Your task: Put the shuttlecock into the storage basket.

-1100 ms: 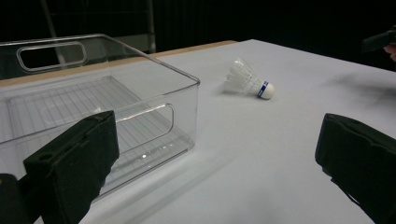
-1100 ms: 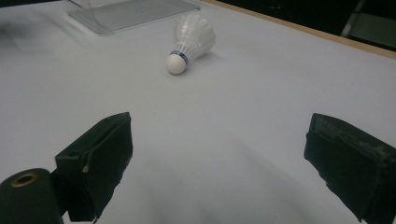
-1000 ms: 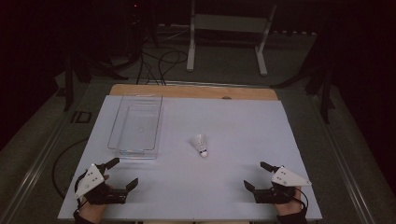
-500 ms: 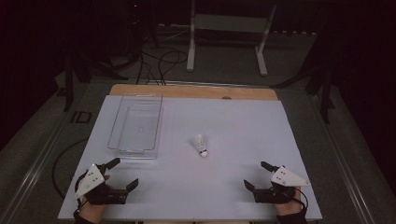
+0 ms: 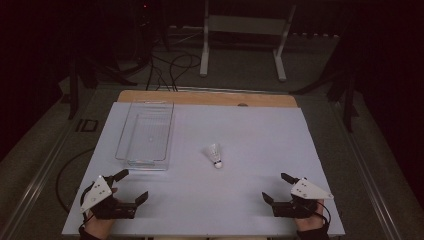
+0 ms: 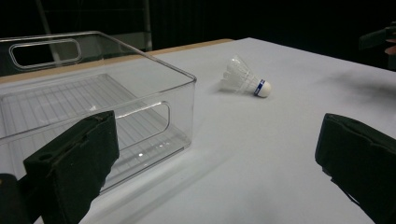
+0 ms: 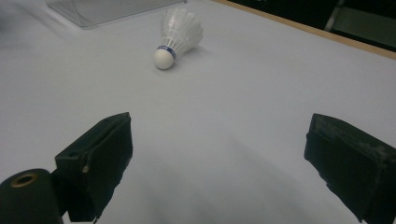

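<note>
White tabletop, feathered shuttlecock, clear bin

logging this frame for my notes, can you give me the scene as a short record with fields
surface: white table
shuttlecock: lying on its side mid-table, cork toward the person, untouched
clear bin: empty, on the table left of the shuttlecock, apart from it
left gripper: near edge, left corner, jaws open, holding nothing
right gripper: near edge, right corner, jaws open, holding nothing
</note>
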Motion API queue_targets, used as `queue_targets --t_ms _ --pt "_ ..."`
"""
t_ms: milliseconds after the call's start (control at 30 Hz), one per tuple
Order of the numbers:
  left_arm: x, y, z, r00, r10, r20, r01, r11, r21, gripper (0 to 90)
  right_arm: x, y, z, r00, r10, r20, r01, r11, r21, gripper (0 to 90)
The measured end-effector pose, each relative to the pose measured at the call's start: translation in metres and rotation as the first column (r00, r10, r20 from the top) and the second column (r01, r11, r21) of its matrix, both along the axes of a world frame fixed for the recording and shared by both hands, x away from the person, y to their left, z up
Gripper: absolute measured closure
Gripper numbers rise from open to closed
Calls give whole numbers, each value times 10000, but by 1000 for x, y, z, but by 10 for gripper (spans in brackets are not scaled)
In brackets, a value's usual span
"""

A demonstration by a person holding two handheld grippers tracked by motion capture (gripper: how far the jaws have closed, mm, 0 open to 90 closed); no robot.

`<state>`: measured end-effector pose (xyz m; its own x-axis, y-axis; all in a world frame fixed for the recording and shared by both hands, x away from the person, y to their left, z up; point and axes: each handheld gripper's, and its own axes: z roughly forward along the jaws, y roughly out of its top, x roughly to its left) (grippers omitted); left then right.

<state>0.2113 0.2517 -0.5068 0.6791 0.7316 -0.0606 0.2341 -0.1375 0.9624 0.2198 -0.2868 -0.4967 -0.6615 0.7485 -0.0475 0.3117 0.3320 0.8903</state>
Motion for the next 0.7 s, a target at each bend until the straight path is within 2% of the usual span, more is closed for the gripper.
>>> queue_targets --t_ms 167,300,333,433,567,700 --pt "0 -1 0 10000 -31 12 31 10000 -2 3 -1 0 3 9999 64 -150 -65 9999 -82 80" --pt "0 -1 0 10000 -16 10 16 10000 16 3 -4 1 11 9998 3 185 -5 9999 104 80" --pt "0 0 0 10000 18 18 -18 10000 -19 3 -6 2 16 9993 -75 376 73 10000 47 80" --pt "0 0 0 10000 23 18 -23 10000 -5 3 -8 6 21 9990 -84 437 92 9998 -183 80" --pt "-1 -1 1 10000 -18 58 18 10000 46 3 -8 10 28 9993 -178 323 191 9989 -421 80" --pt "0 0 1 10000 -20 35 20 10000 1 3 -6 12 32 9999 -80 115 85 9992 -399 80"
